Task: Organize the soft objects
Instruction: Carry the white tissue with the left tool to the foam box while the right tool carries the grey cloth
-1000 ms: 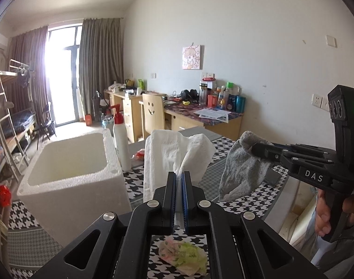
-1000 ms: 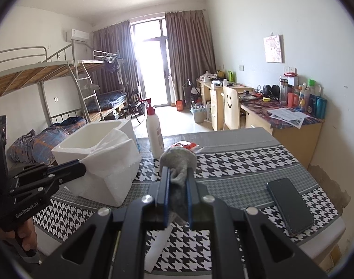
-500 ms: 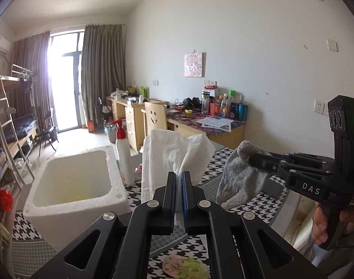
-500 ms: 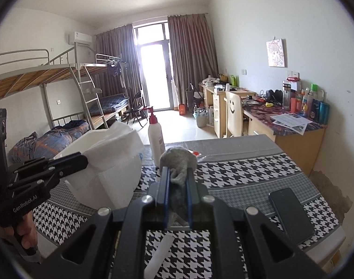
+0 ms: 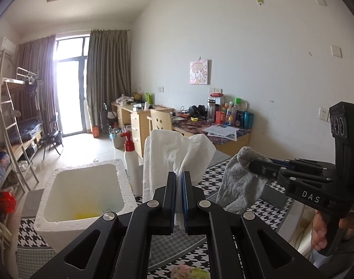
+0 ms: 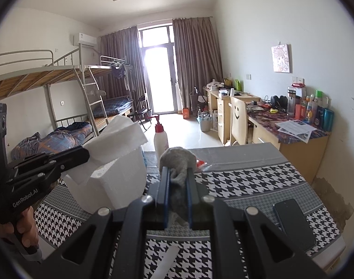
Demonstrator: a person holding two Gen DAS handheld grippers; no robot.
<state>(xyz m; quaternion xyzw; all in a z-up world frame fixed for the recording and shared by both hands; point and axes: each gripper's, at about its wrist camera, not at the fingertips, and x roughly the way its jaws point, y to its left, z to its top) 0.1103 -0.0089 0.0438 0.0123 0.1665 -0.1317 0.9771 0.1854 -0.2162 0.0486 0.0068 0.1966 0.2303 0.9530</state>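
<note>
My left gripper point(image 5: 178, 176) is shut on a white paper towel point(image 5: 174, 153) and holds it in the air, right of the white foam box point(image 5: 84, 223). The towel also shows in the right wrist view point(image 6: 117, 134), in front of the box point(image 6: 116, 181). My right gripper point(image 6: 178, 174) is shut on a grey sock point(image 6: 177, 160), held above the houndstooth table point(image 6: 258, 181). In the left wrist view the sock point(image 5: 241, 181) hangs from that gripper point(image 5: 255, 167) at the right. Something yellow lies in the box bottom point(image 5: 84, 215).
A white pump bottle with a red top point(image 5: 131, 162) stands behind the box. A black phone point(image 6: 293, 223) lies near the table's right front corner. A crumpled pale wrapper point(image 5: 191, 273) and a white strip point(image 6: 165, 262) lie on the cloth near me.
Both grippers have risen with their loads; the left view now looks down into the foam box. The towel and sock stay gripped.
</note>
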